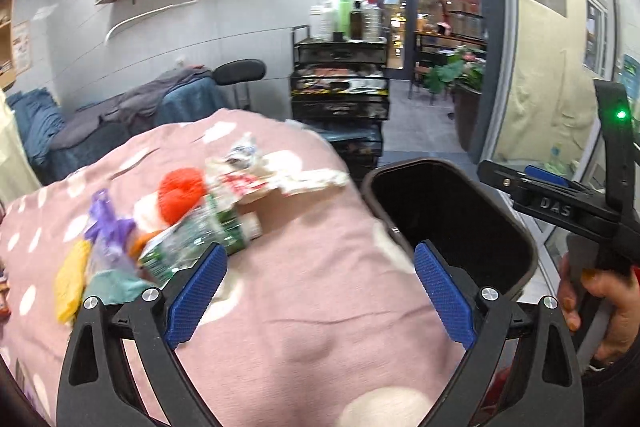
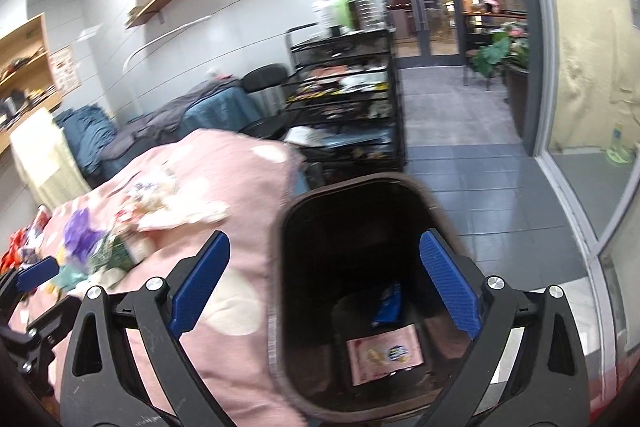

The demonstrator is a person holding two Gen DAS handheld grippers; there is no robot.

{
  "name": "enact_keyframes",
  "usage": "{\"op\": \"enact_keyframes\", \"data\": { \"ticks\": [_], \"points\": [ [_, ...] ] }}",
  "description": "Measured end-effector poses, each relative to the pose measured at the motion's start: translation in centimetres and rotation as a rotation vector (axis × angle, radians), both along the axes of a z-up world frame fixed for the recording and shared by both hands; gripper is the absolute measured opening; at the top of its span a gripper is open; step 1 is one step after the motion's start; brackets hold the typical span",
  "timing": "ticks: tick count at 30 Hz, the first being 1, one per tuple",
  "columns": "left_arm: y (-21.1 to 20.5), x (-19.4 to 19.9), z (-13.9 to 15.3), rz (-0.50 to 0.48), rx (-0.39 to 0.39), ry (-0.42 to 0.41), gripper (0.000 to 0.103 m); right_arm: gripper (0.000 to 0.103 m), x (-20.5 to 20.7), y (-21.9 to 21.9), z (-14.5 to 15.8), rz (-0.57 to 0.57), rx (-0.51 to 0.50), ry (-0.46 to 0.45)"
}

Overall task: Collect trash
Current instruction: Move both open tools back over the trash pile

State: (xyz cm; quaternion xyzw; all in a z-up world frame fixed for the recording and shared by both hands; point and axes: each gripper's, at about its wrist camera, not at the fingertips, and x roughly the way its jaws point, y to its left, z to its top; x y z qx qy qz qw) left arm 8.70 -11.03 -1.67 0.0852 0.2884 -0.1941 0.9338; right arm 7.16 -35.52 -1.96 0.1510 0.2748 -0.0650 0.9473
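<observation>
A pile of trash lies on a pink dotted blanket: a green-labelled crushed bottle, a red wad, purple wrapper, yellow piece and white wrappers. My left gripper is open and empty above the blanket, its left pad next to the bottle. A dark bin stands to the right of the blanket. My right gripper is open and empty over the bin, which holds a pink packet and a blue wrapper. The pile also shows in the right wrist view.
A black wire cart with bottles stands behind the blanket. A couch with grey and blue covers is at the left wall under wooden shelves. Glass partition and tiled floor lie to the right. The right gripper's body is seen beside the bin.
</observation>
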Motion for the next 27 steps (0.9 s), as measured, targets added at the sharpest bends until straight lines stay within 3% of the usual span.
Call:
{"op": "enact_keyframes", "data": {
  "ticks": [27],
  "points": [
    [21.5,1.1,-3.4,0.449,-0.047,0.13,0.093,0.095,5.9,18.7,-0.2,0.513,-0.012,0.131]
  ]
}}
